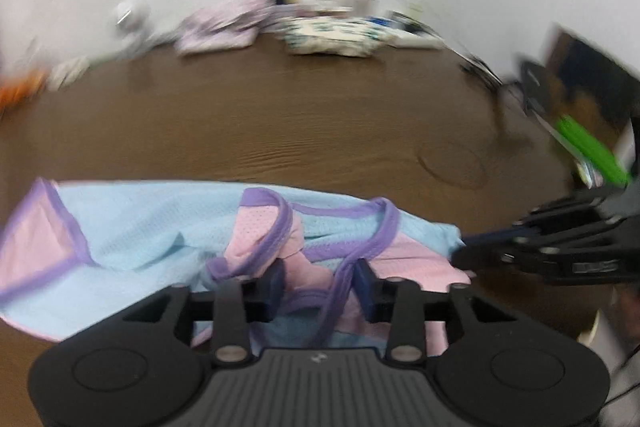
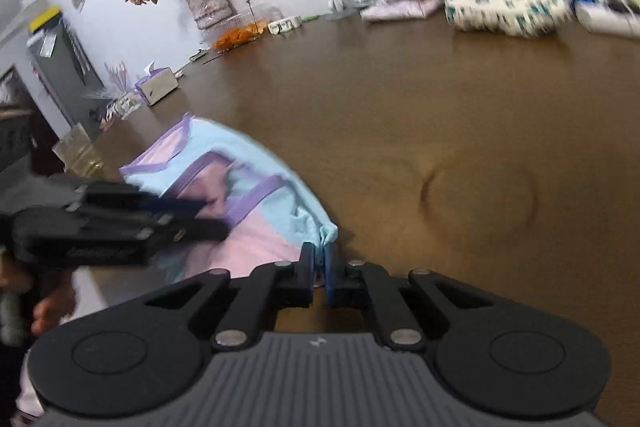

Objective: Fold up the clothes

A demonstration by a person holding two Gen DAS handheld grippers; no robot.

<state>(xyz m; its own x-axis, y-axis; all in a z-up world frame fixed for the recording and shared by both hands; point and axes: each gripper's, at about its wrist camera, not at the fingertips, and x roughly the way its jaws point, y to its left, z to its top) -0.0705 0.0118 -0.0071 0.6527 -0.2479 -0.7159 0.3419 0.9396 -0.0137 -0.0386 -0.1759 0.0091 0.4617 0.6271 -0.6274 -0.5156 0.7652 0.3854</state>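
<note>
Clearly the garment (image 1: pixel 160 227), a light blue mesh piece with pink panels and purple trim, lies rumpled on the brown table (image 1: pixel 320 115), bunched at the near edge and not yet squared into any fold. Its blue corner is pinched in the right gripper (image 2: pixel 322 259), whose 2 jaws are clenched on the cloth just ahead of its own camera. The left gripper (image 1: pixel 318 281) hangs over the pink middle of the garment with its jaws apart; a purple strap runs between them, but the pads do not look pressed on it, so it holds nothing.

By my reading, this is the gathering step: 1 corner is secured and the second grasp is being set. The next move calls for the left claw to close on the trim directly between its fingers, then for both to draw the cloth flat across the bare table ahead of them.

Folded clothes (image 2: pixel 504 11) sit far beyond both claws, against the wall.
</note>
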